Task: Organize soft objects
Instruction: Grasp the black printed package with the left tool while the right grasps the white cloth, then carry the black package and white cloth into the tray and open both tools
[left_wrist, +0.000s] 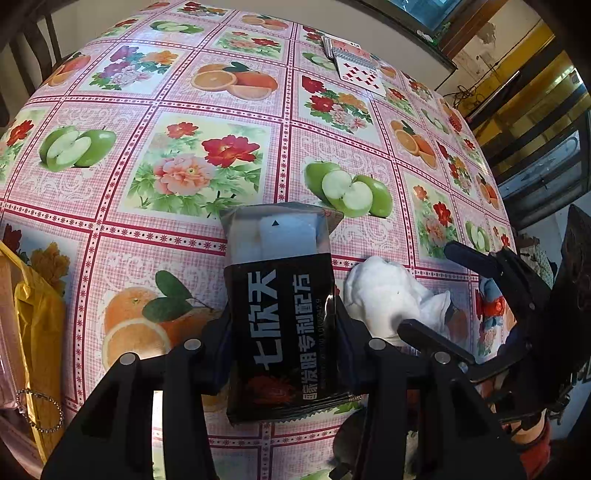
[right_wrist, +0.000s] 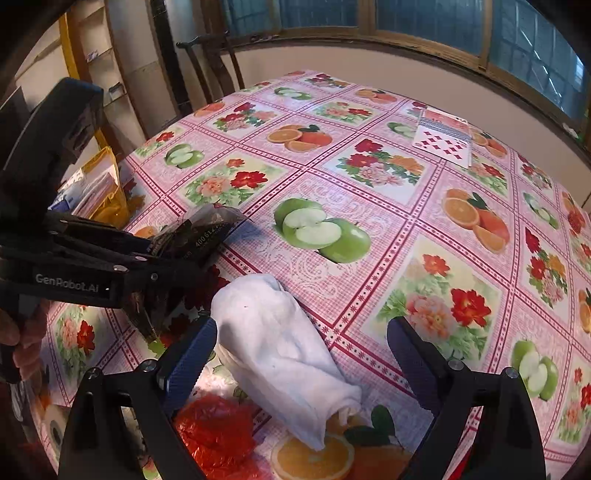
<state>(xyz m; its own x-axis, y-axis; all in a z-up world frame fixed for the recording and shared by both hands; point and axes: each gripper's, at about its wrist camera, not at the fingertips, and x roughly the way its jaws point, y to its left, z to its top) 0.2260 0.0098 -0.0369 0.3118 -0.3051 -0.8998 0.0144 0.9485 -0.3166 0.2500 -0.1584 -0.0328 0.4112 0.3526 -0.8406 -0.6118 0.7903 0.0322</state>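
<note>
- The left tongs are clamped on a black packet with white lettering, held just above the bench.
- The right tongs stand spread wide, holding nothing, their pads on either side of a rolled white cloth.
- The cloth lies on the bench, just right of the packet.
- Playing cards sit at the far edge; a yellow bag lies at the left.

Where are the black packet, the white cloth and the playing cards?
black packet (left_wrist: 282, 314): left wrist view, on its printed front.
white cloth (right_wrist: 280, 347): right wrist view, middle of the roll.
playing cards (right_wrist: 443, 142): right wrist view, on the face-up diamonds card.
</note>
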